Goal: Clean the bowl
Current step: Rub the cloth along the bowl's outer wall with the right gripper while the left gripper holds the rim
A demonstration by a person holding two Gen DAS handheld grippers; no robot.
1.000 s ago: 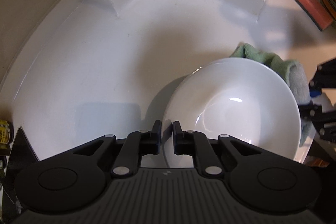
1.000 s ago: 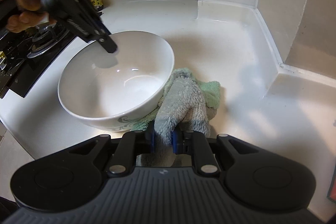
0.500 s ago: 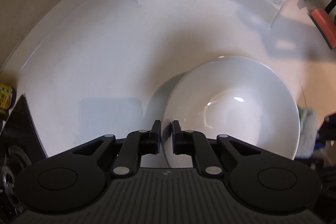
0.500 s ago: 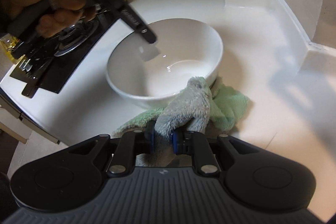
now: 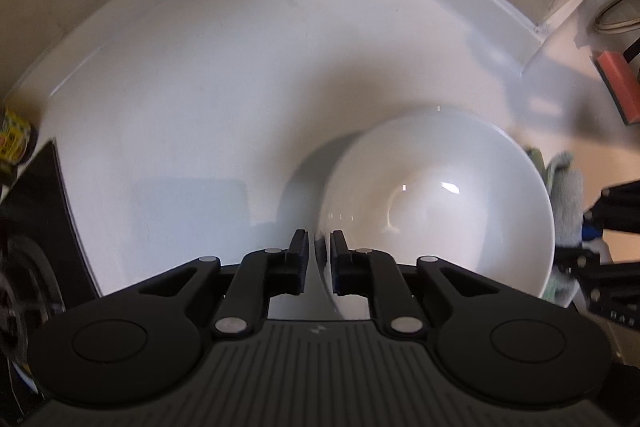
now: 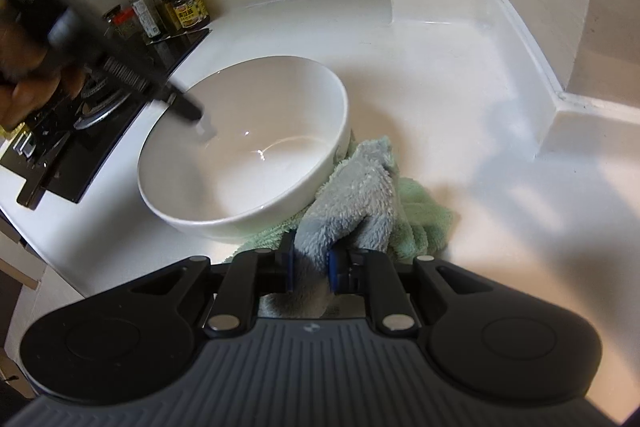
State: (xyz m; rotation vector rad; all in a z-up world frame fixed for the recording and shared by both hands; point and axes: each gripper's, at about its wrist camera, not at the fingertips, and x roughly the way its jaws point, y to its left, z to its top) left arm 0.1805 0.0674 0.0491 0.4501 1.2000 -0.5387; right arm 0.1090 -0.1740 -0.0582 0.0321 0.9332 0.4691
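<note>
left gripper (image 5: 319, 251): jaws opening astride bowl (image 5: 440, 203) rim, contact looks lost, blurry
right gripper (image 6: 311, 259): clamped on cloth (image 6: 360, 195) beside bowl

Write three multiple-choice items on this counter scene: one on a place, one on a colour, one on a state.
1. Where does the cloth lie?
A. inside the bowl
B. on the counter beside the bowl
C. on the stove

2. What colour is the bowl?
A. white
B. blue
C. black

3. What does the right gripper hold?
A. nothing
B. a bottle
C. the cloth

Key: 1 B, it is bunched on the counter against the bowl's outer wall; 2 A, inside and outside are plain white; 3 C, grey pile is pinched between its pads.
</note>
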